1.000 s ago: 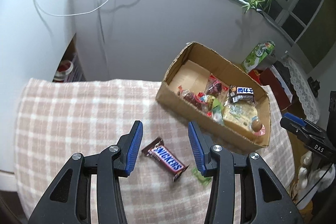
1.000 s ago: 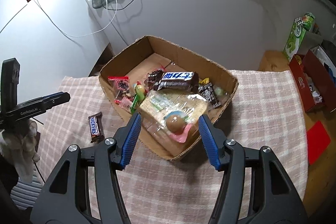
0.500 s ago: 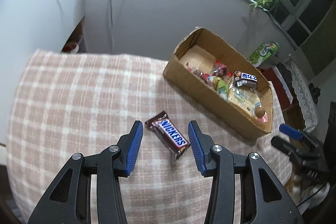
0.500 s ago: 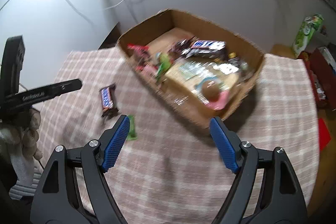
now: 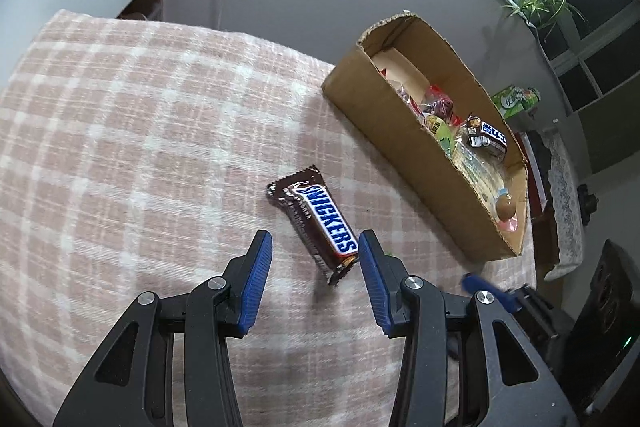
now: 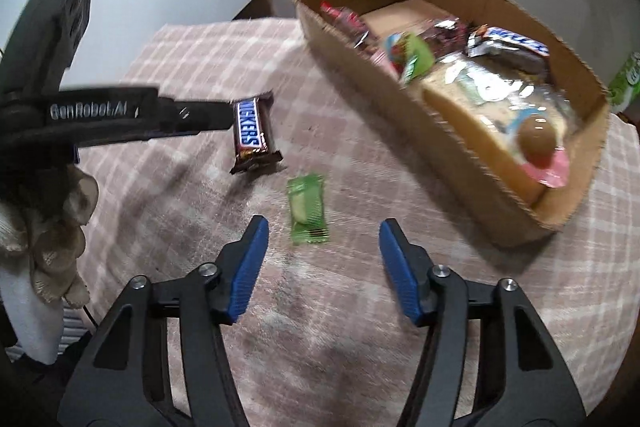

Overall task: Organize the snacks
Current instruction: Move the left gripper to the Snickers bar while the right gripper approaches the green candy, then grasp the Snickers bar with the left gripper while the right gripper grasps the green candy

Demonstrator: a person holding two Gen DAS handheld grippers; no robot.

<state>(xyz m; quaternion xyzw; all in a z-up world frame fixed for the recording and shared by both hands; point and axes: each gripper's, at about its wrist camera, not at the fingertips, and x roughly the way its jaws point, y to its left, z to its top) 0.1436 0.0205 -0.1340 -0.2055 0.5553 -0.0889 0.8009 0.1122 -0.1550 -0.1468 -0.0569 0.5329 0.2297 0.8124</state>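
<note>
Pink-and-white checked cloth (image 5: 120, 131) covers the table where we are working, with a pale wall and trailing cables behind it. Our cardboard box (image 6: 448, 143) sits toward the far right and already holds a heap of wrapped snacks, so we judge it to be the collecting place. Two pieces lie loose on the cloth, well short of the box: a Snickers bar (image 5: 316, 223) and, just beside its near end, a small green packet (image 6: 307, 211). We hold the left gripper (image 5: 316, 255) low with its fingers spread either side of the bar's near end, not yet touching the wrapper, which looks like lining up to pinch it across its narrow width. The right gripper (image 6: 324, 239) hovers with its fingers wide apart; the green packet lies just ahead of the gap, nearer the left finger, apparently its own target.
</note>
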